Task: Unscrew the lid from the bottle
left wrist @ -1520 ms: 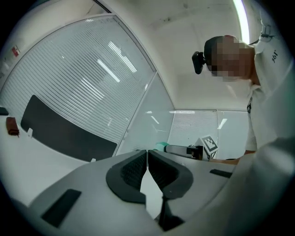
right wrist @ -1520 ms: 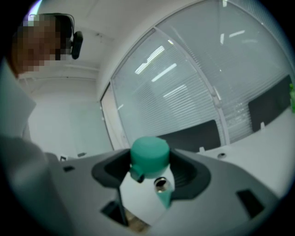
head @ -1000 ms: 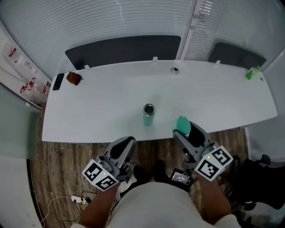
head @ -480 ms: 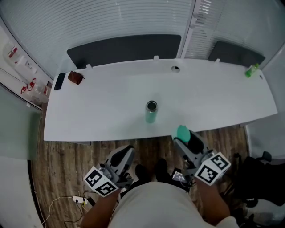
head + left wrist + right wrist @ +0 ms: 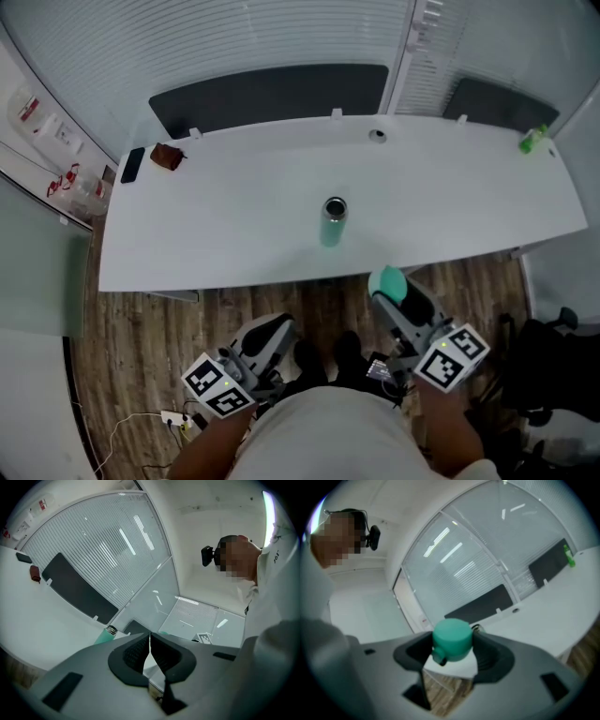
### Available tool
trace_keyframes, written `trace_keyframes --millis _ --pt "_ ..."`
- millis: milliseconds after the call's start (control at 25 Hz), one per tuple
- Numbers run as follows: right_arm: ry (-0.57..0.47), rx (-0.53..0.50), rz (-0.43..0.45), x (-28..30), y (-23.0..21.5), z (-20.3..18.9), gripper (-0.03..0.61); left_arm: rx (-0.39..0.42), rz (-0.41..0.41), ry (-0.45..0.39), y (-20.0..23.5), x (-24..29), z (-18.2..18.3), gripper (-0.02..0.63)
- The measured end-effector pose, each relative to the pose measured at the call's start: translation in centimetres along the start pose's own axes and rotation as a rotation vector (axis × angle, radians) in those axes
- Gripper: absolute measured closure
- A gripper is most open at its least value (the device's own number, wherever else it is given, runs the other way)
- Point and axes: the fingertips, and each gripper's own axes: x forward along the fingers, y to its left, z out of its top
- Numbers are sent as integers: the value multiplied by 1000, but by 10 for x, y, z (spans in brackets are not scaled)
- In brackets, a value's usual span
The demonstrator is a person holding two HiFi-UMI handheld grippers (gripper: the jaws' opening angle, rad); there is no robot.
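Observation:
A teal bottle (image 5: pixel 333 221) stands upright near the middle of the white table (image 5: pixel 234 216), its metal mouth uncovered; it also shows as the bottle (image 5: pixel 105 635) in the left gripper view. The teal lid (image 5: pixel 451 639) sits between the jaws of my right gripper (image 5: pixel 452 644), which is shut on it; in the head view the lid (image 5: pixel 387 283) and right gripper (image 5: pixel 394 291) are off the table's near edge, over the floor. My left gripper (image 5: pixel 272 333) is held low beside my body, jaws shut with nothing between them (image 5: pixel 150 651).
A black phone (image 5: pixel 132 165) and a small brown object (image 5: pixel 168 156) lie at the table's far left. A green bottle (image 5: pixel 532 140) stands at the far right corner. Dark panels (image 5: pixel 272 94) line the back edge. A cable and plug strip (image 5: pixel 173 419) lie on the wooden floor.
Both grippers have drawn back from the table toward my body. The right one carries the lid further from the bottle. The bottle stays on the table.

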Motion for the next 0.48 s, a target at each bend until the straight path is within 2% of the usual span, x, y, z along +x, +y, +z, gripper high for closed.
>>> trace_keyframes --millis 480 --pt "31 -41 75 -34 5 7 299 21 45 -52 -36 3 -15 590"
